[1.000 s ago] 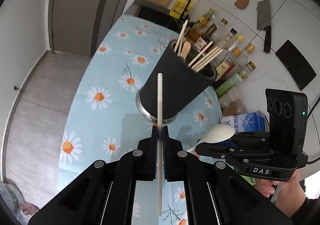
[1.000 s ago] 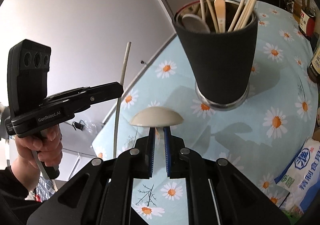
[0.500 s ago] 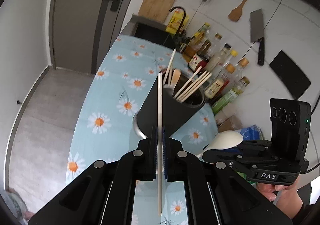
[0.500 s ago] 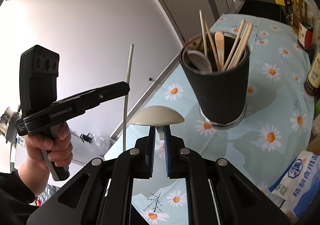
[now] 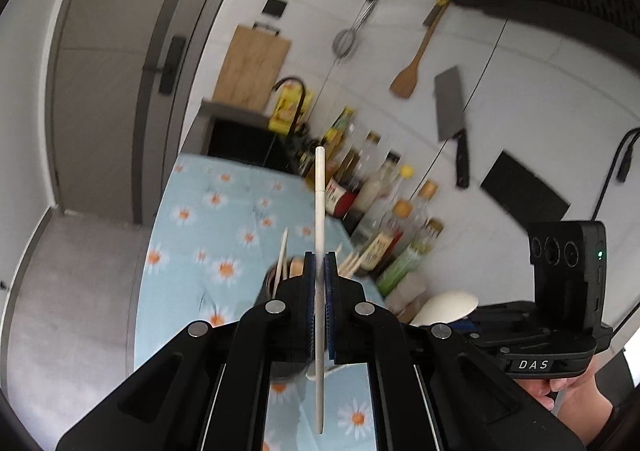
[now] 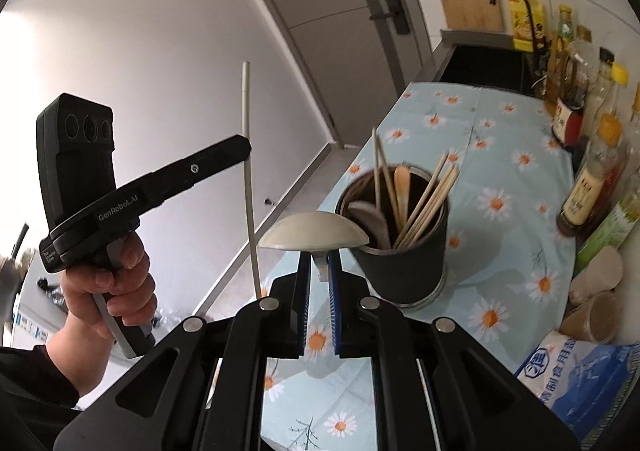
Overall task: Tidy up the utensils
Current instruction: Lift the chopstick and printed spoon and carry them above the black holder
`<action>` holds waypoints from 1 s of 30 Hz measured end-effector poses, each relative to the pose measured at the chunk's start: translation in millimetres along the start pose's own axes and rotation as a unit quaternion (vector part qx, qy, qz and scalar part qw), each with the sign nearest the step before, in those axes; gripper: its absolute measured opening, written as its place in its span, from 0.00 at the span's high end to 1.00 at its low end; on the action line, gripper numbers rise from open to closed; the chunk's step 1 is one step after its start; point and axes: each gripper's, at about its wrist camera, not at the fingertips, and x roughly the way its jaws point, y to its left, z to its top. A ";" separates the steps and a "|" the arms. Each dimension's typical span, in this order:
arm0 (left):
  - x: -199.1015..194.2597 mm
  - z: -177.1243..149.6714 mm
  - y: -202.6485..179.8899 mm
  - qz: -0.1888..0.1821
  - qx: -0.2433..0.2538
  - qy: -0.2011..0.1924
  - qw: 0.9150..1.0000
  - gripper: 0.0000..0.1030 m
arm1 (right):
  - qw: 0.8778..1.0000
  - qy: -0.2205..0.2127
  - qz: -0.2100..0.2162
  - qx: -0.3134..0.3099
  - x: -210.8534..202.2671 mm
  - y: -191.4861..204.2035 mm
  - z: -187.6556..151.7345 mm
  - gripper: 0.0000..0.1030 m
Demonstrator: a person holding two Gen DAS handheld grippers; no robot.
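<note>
A: On the left?
B: Left gripper (image 6: 244,147), jaws clenched on a white chopstick (image 6: 249,179), held upright, raised over the near left edge of the worktop (image 6: 516,235). Same chopstick (image 5: 319,251) seen edge-on between the blue pads from its own camera.

A: Middle?
B: Right gripper (image 6: 319,279), jaws clamped on the handle of a pale spoon (image 6: 313,237), bowl flat and facing forward, just left of and nearer than the black cup (image 6: 404,251). Spoon held up, clear of the daisy cloth.

A: And the cup?
B: Standing upright on the worktop, stuffed with wooden chopsticks, a wooden spoon, a grey spoon. Mostly hidden behind the left jaws in the left view.

A: Far right?
B: Row of bottles (image 6: 588,187) along the wall, paper cups (image 6: 596,283) just beside them, a blue-and-white bag (image 6: 588,383) nearest.
</note>
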 end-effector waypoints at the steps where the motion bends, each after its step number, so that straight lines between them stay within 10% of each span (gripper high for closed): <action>1: -0.4 6.3 0.0 -0.005 0.005 -0.008 1.000 0.97 | 1.000 -0.006 -0.006 0.000 -3.7 1.3 5.0 0.90; 21: 37.9 47.0 15.7 -0.067 0.057 -0.128 0.988 0.97 | 0.994 -0.022 -0.101 0.023 -10.3 -8.8 54.8 0.90; 30: 65.2 30.3 30.0 -0.084 0.049 -0.121 0.988 0.97 | 0.993 0.020 -0.103 0.048 28.1 -26.3 56.9 0.90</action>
